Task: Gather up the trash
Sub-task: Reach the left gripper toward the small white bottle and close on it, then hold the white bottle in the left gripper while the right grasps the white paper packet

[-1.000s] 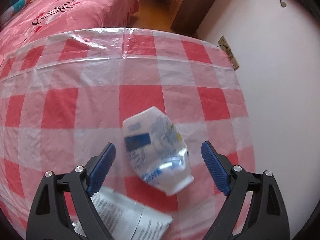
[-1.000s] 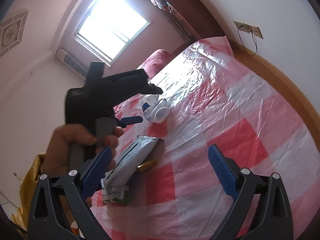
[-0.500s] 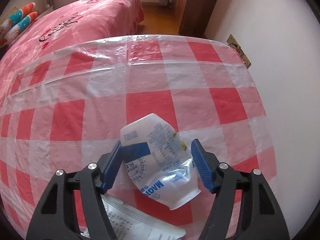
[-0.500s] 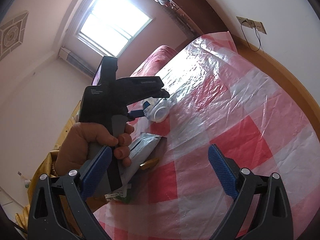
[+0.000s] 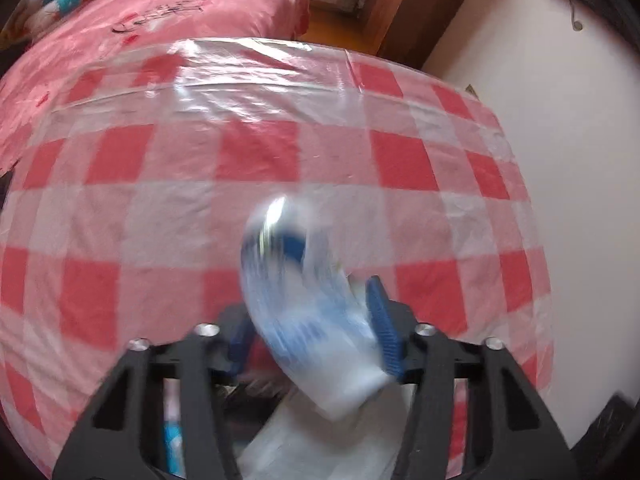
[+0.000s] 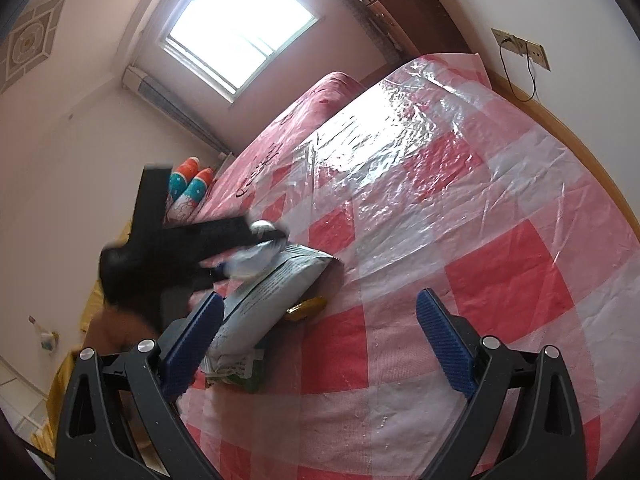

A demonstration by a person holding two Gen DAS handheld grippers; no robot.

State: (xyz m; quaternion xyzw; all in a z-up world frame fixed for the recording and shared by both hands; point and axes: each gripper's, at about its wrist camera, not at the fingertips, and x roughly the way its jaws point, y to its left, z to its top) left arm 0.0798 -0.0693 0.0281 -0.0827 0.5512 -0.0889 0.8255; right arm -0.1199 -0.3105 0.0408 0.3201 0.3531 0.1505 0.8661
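Observation:
My left gripper [image 5: 310, 328] is shut on a crushed white and blue plastic cup [image 5: 304, 304], lifted off the red-checked tablecloth [image 5: 160, 208] and blurred by motion. The cup also shows in the right wrist view [image 6: 256, 258], held in the black left gripper [image 6: 248, 248]. Below it lies a grey-white printed packet [image 6: 272, 300], seen in the left wrist view [image 5: 320, 440] under the jaws. My right gripper [image 6: 316, 340] is open and empty above the cloth, to the right of the packet.
A yellow wrapper [image 6: 306, 307] and a green-edged wrapper [image 6: 236, 376] lie by the packet. The table stands against a white wall [image 5: 560, 100] with a socket [image 6: 520, 46]. A pink bed [image 5: 180, 4] lies beyond the far table edge.
My left gripper closed on the crushed cup and lifted it off the cloth, moving back over the packet. My right gripper stayed open and shifted a little.

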